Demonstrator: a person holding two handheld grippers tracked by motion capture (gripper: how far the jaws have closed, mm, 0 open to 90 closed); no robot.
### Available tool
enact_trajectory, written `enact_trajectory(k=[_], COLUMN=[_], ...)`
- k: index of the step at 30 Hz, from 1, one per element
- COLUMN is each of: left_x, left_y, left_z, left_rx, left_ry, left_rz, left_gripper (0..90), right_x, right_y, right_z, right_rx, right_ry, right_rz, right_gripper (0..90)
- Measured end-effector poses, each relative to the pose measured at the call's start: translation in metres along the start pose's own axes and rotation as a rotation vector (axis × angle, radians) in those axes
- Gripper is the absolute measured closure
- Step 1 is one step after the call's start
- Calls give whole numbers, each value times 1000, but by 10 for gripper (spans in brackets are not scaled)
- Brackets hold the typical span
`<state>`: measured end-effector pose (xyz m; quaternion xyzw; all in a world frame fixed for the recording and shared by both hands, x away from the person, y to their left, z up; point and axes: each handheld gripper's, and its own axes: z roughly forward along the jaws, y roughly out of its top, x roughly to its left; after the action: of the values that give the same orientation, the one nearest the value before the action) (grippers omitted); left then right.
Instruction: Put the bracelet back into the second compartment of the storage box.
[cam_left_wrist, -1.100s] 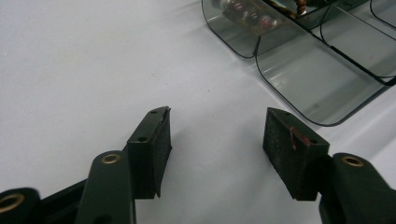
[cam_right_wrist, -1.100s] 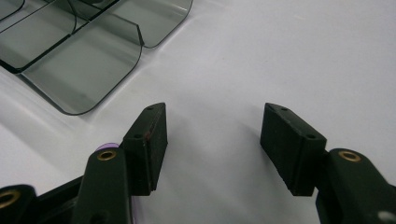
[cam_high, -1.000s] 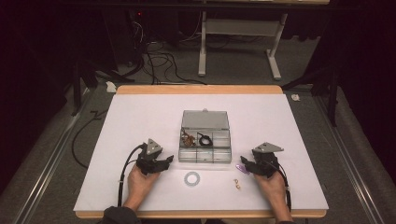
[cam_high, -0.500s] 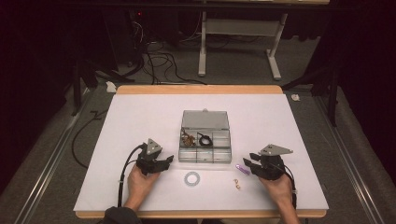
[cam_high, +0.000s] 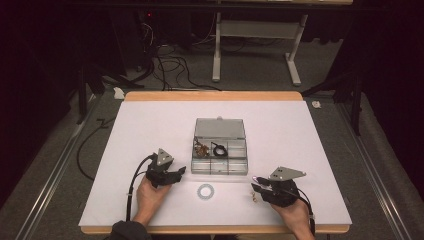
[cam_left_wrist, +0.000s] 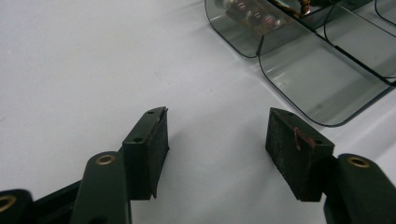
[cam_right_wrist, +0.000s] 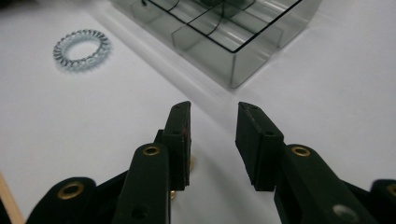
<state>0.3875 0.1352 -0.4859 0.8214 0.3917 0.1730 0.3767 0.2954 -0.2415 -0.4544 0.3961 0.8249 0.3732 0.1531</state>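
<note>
We see the right gripper (cam_high: 259, 188) now drawn back toward the tabletop's (cam_high: 150, 120) near edge, fingers part-open over a small gold piece (cam_high: 254, 197); left gripper (cam_high: 176, 172) wide, empty, beside the compartment box (cam_high: 220, 129).

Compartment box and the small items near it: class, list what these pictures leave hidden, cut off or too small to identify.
- Compartment box, high view: its brown and black contents are too small to identify.
- Same box, left gripper view: the top and right edges cut it off.
- Small gold item by the right tool, high view: too small; in the right gripper view that tool's own jaw mostly hides it.
- Clear coil ring: its material is uncertain.
</note>
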Motion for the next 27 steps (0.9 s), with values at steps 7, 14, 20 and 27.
enact_trajectory(k=[7,14,20,27], left_x=[0,0,0,0], left_y=[0,0,0,0], left_z=[0,0,0,0], left_rx=[-2,1,0,1], left_ry=[2,3,3,4], left_rz=[-1,0,-1,0], left_gripper=[391,387,384,382], right_x=[7,7,4,1], right_y=[-2,-6,-11,-13], right_z=[6,10,12,10], right_rx=[37,62,66,63], right_ry=[12,18,13,14], right_rz=[-28,-23,-14,-12], right_gripper=[666,666,678,732])
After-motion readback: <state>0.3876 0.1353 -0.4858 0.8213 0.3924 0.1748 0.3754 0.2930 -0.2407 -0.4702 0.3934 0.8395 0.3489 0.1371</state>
